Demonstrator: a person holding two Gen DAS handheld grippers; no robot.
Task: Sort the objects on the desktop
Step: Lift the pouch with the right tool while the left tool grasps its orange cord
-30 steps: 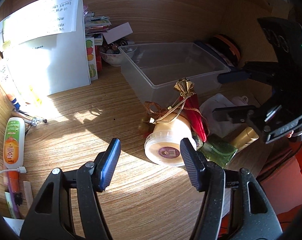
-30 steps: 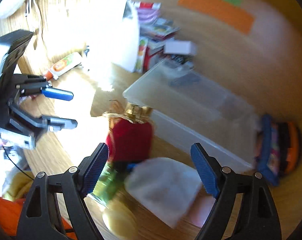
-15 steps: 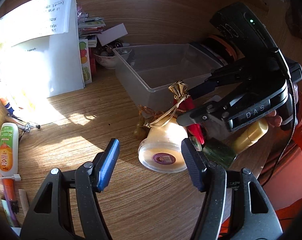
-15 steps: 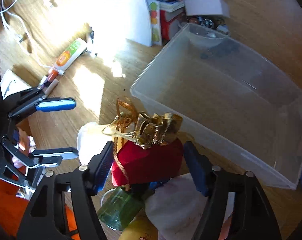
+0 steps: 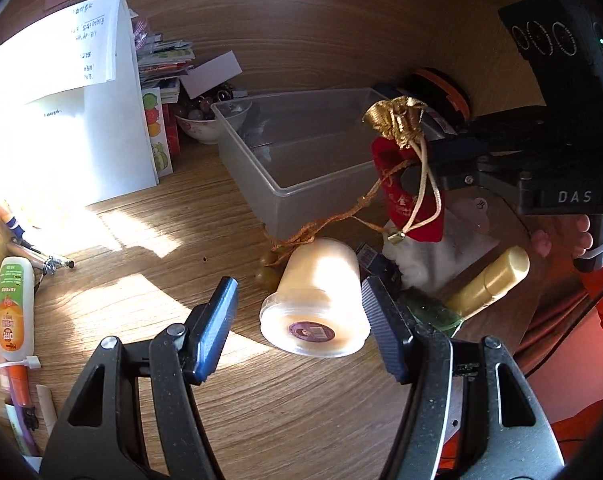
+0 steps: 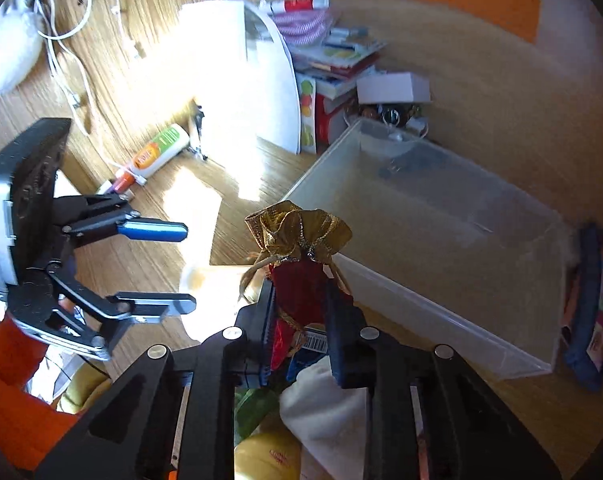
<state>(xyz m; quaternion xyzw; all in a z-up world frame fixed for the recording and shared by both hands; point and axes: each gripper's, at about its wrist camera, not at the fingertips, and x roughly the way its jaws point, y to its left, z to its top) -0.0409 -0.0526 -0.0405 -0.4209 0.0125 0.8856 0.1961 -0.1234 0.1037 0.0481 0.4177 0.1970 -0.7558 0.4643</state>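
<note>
My right gripper (image 6: 299, 308) is shut on a red velvet pouch (image 6: 299, 292) with a gold top and holds it lifted just in front of the clear plastic bin (image 6: 441, 216). In the left wrist view the pouch (image 5: 411, 200) hangs from the right gripper (image 5: 437, 168) beside the bin (image 5: 301, 152), its gold cord trailing down. My left gripper (image 5: 297, 316) is open, its fingers on either side of a cream jar (image 5: 317, 300) lying on its side on the desk.
A white cloth (image 5: 425, 264), a green packet (image 5: 433, 312) and a yellow tube (image 5: 489, 280) lie right of the jar. A toothpaste tube (image 5: 15, 304) and pens lie at the left. A white paper stand (image 5: 81, 120), books and a bowl (image 5: 205, 124) stand behind.
My right gripper has closed on the red pouch and lifted it off the pile toward the bin. My left gripper stays open over the jar.
</note>
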